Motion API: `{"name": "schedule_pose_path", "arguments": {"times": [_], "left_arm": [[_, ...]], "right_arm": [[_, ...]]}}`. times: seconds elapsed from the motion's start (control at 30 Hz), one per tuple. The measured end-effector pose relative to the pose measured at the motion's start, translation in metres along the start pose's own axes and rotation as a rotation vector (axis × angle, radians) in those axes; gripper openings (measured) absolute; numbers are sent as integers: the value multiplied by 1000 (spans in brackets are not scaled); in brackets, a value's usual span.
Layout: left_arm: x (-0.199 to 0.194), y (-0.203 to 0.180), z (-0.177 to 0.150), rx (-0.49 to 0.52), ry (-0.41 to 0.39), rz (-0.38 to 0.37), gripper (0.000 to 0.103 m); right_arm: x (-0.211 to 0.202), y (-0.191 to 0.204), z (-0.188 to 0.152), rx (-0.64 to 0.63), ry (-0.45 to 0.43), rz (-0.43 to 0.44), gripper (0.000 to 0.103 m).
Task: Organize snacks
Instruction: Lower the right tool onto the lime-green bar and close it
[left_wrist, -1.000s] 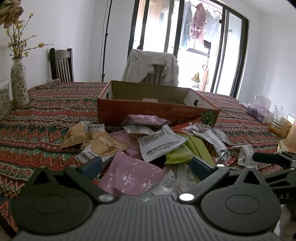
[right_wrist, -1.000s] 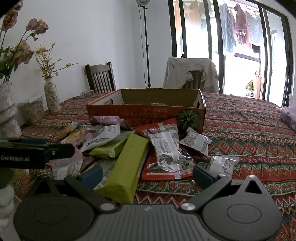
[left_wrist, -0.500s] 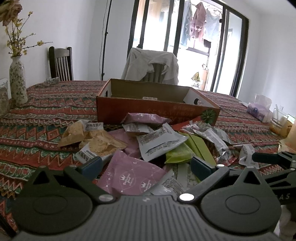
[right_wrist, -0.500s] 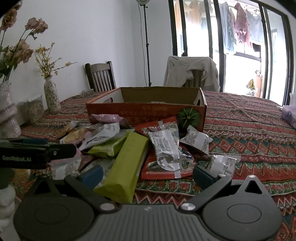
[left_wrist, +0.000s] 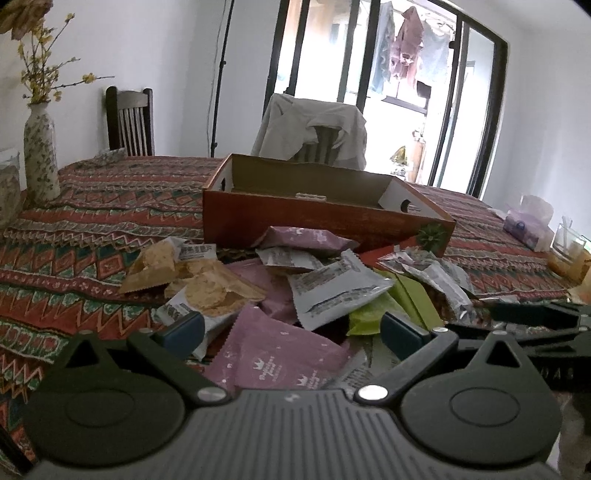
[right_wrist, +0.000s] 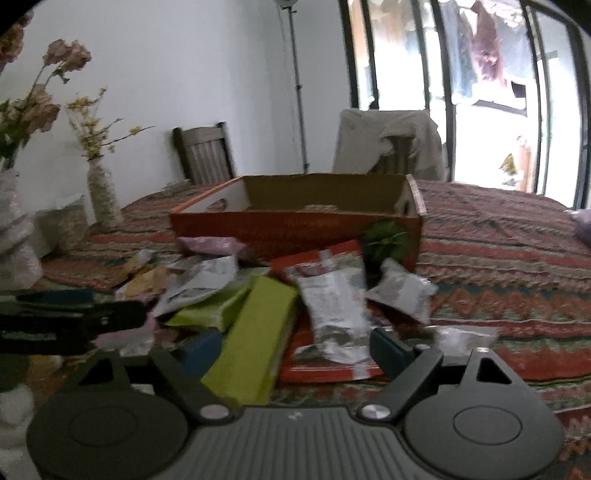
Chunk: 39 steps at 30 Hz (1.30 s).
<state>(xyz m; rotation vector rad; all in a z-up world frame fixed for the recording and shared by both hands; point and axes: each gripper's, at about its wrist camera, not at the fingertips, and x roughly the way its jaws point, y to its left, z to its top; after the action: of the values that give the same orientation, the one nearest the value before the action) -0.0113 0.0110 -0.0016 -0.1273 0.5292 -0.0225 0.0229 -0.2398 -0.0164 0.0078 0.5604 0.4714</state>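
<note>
The long green snack box (right_wrist: 255, 339) lies on the patterned tablecloth (right_wrist: 509, 266), its long axis pointing toward the cardboard tray (right_wrist: 295, 229), between the right gripper (right_wrist: 295, 347)'s jaws, which have just been closing but stand apart.

1. An open orange cardboard box (left_wrist: 325, 218) stands upright on the desk behind the snacks.
2. A purple packet (left_wrist: 273, 350) lies flat nearest the left wrist camera.
3. A long green pack (right_wrist: 255, 336) lies angled, overlapping other wrappers.
4. A silver wrapper (right_wrist: 332, 306) rests on a red pack (right_wrist: 332, 254).
5. Cracker packets (left_wrist: 199, 280) lie on the pile's left side.
</note>
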Motion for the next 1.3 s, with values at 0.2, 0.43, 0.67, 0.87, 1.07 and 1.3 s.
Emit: {"name": "schedule_pose_path", "arguments": {"times": [0.2,0.43,0.67,0.87,1.07,1.3], "left_arm": [[-1,8,-1,-15,-5,11,103],[-2,19,-3,-25,-1,26,103],[8,24,-4,-14,63,18,103],[20,23,-1,-3,125,11,103],[21,19,2,5,136,11,103],[-9,18,4,-43,89,37,103]], "right_arm": [[19,17,2,0,68,33,47],[47,18,8,62,144,-3,42],[35,8,7,116,98,6,34],[18,9,7,112,29,4,34],[5,9,8,102,-22,0,34],[-7,7,4,99,-54,12,34]]}}
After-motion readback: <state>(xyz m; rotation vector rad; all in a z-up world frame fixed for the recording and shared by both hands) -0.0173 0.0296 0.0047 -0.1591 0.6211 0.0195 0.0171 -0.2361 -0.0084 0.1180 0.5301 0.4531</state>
